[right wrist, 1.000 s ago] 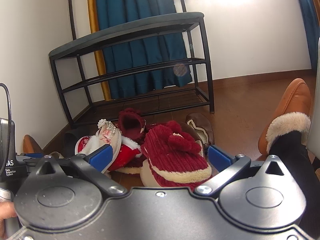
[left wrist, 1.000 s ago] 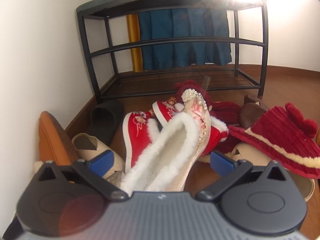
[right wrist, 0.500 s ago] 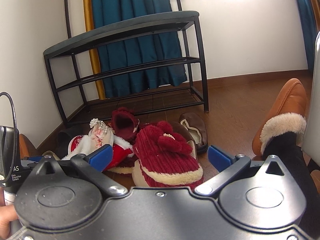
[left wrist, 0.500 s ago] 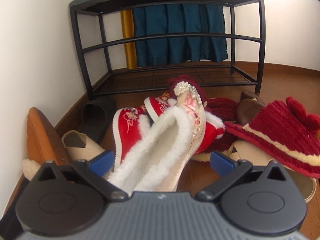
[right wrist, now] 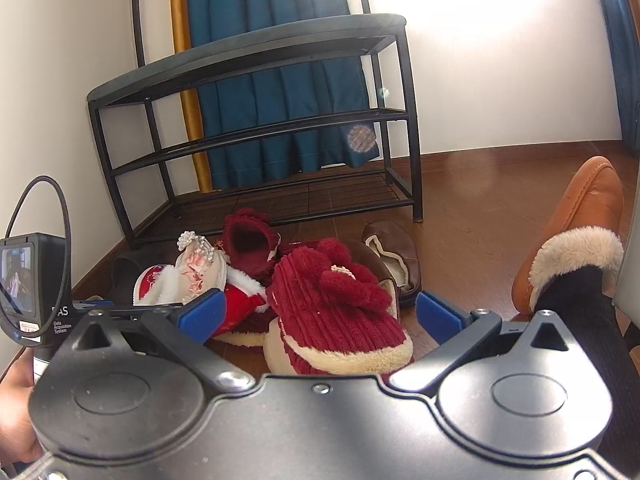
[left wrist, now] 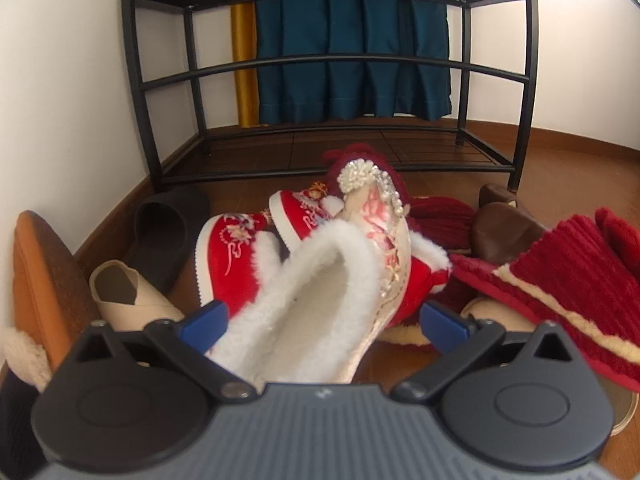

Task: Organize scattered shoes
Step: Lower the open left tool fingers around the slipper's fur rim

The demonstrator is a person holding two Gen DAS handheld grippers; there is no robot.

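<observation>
- Left wrist view: our left gripper (left wrist: 322, 322), fingers spread, straddles a fur-lined shoe (left wrist: 320, 292); contact unclear.
- Right gripper (right wrist: 318, 312), fingers spread, above a corduroy slipper (right wrist: 336, 312); rack (right wrist: 256, 120) at twelve o'clock.

Both wrist views sit low, close to the shoe pile (left wrist: 360, 264); both face the black rack (right wrist: 256, 128); right view seemingly farther back.

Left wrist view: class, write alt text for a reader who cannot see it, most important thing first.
The left gripper, fingers wide apart, has a cream fur-lined shoe with a pearl ornament lying between them. Behind it, red embroidered shoes, maroon slippers and other footwear lie heaped on the wooden floor before an empty black shoe rack.
</observation>
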